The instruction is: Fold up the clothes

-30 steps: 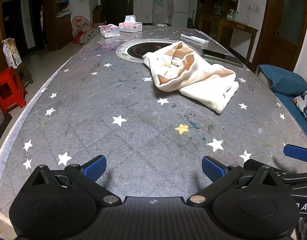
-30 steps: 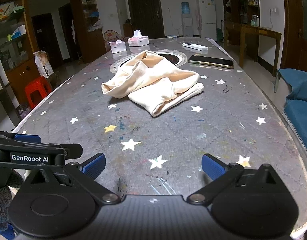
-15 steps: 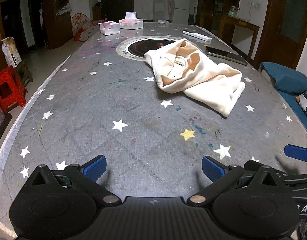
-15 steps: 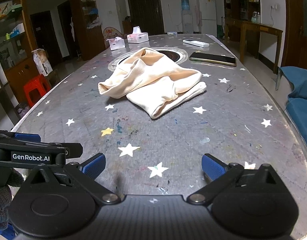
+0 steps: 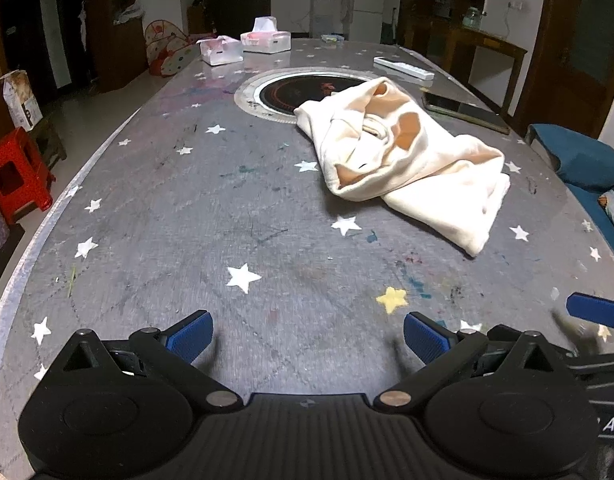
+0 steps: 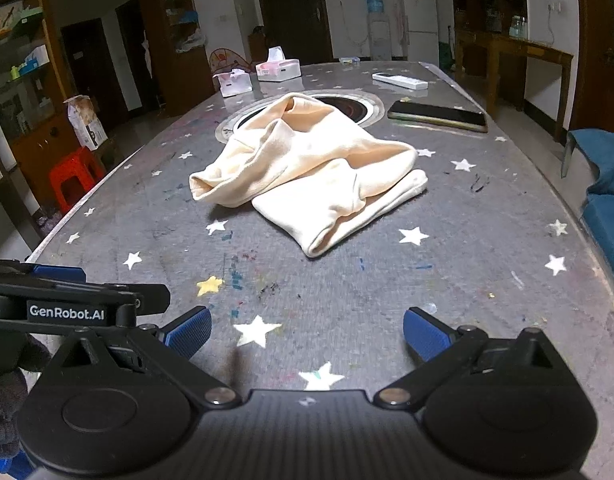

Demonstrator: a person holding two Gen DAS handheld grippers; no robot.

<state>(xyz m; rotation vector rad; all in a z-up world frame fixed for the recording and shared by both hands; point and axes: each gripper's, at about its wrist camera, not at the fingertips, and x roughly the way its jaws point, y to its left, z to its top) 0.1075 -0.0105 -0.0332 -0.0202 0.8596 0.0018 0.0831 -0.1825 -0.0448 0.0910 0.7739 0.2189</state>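
— Starting from your left side: where is your left gripper (image 5: 307,338) now?

— It hangs low over the grey table (image 5: 155,216) with the star print, and its two blue fingers (image 5: 189,336) stand wide apart with nothing between them. You touch nothing with it.

— And the cream garment (image 5: 403,164)?

— It lies crumpled on the table, ahead of you and a little to the right in the left wrist view, well apart from both grippers. Its long axis runs diagonally: the far end rests on the rim of the round inset burner (image 5: 307,90), and the near end points toward the right edge of the table. One opening of the cloth faces your left side.

— What lies beside it?

— A dark phone (image 6: 437,116) is just to the right of its far part, and a white remote (image 6: 399,80) is farther back. Two tissue boxes (image 6: 277,70) stand at the far end.

— And your right gripper (image 6: 307,334)?

— It is also spread open and empty, low above the table, and the garment's near corner points about toward it.
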